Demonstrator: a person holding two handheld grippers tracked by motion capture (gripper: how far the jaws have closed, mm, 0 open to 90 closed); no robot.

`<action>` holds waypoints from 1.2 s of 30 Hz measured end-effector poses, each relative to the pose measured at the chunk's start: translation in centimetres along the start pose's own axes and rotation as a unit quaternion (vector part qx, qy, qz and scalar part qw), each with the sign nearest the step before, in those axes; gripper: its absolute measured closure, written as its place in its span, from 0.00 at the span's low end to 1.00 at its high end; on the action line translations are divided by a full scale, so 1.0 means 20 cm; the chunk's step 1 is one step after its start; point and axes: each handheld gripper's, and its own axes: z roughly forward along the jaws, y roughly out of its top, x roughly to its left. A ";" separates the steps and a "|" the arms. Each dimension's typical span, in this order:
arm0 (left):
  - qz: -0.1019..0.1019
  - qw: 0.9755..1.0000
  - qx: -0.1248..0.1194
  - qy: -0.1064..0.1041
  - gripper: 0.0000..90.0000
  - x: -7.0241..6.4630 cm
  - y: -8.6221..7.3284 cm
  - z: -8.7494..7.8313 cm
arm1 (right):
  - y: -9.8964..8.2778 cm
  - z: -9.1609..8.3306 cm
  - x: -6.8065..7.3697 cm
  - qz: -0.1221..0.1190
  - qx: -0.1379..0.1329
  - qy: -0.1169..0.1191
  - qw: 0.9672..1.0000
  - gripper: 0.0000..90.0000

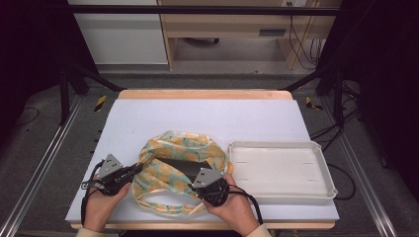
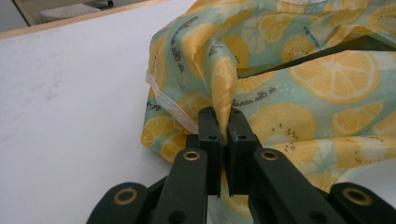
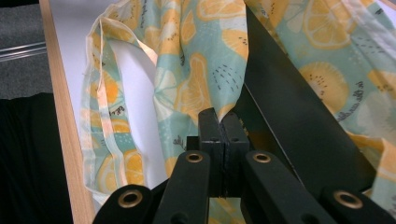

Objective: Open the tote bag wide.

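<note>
On the table point(image 1: 148, 118): white mat, bag near the front edge
Tray point(image 1: 281, 170): right of bag, close by
Bag point(image 1: 170, 170): lemon print, dark flat thing point(image 1: 185, 167) in its mouth
Left gripper point(image 2: 223, 122): clamped on bag's cloth
Right gripper point(image 3: 222, 122): pinching the rim
Tip: spread both holds evenly, keep the mouth taut

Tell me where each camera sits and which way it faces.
High view: above the table's near edge, looking forward and down; both hands, left gripper, right gripper.
Left gripper view: on that gripper, facing the bag; fingers pinch fabric.
Right gripper view: likewise, fingers at the bag's rim.
All three share the bag.
</note>
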 end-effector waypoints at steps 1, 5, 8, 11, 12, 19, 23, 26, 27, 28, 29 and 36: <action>-0.001 1.000 0.000 0.000 0.96 0.00 0.00 0.00 | -0.01 0.01 0.00 -0.002 0.000 0.000 1.000 1.00; 0.000 1.000 0.002 0.001 0.96 0.01 0.01 0.01 | -0.02 0.03 0.01 0.002 0.000 0.000 1.000 1.00; 0.008 1.000 -0.002 0.001 0.89 0.00 0.02 0.00 | -0.04 0.04 0.01 0.005 0.004 0.003 1.000 1.00; 0.007 1.000 -0.005 0.003 0.73 0.00 0.04 -0.01 | -0.04 0.05 0.01 0.004 0.007 0.003 1.000 1.00; 0.006 1.000 -0.007 0.004 0.67 0.00 0.05 -0.02 | -0.05 0.05 0.02 0.006 0.010 0.005 1.000 1.00; 0.031 1.000 -0.005 0.002 0.51 0.03 0.22 0.02 | -0.06 0.06 0.03 -0.001 0.017 0.016 1.000 1.00; 0.052 0.998 0.017 0.000 0.50 0.02 0.28 0.10 | -0.07 0.06 0.03 -0.003 0.021 0.021 1.000 1.00; 0.055 0.998 0.027 0.006 0.53 0.03 0.30 0.16 | -0.08 0.06 0.03 -0.003 0.022 0.024 0.999 1.00; 0.059 0.997 0.042 0.007 0.56 0.04 0.31 0.19 | -0.09 0.06 0.02 -0.004 0.026 0.025 0.999 1.00; 0.060 0.997 0.047 0.009 0.58 0.04 0.31 0.21 | -0.09 0.05 0.02 -0.002 0.026 0.024 0.999 1.00; 0.060 0.997 0.047 0.009 0.61 0.04 0.31 0.21 | -0.10 0.05 0.02 -0.002 0.027 0.024 0.999 1.00; 0.062 0.994 0.086 0.019 0.98 0.08 0.33 0.27 | -0.11 0.03 0.01 -0.002 0.032 0.024 0.999 1.00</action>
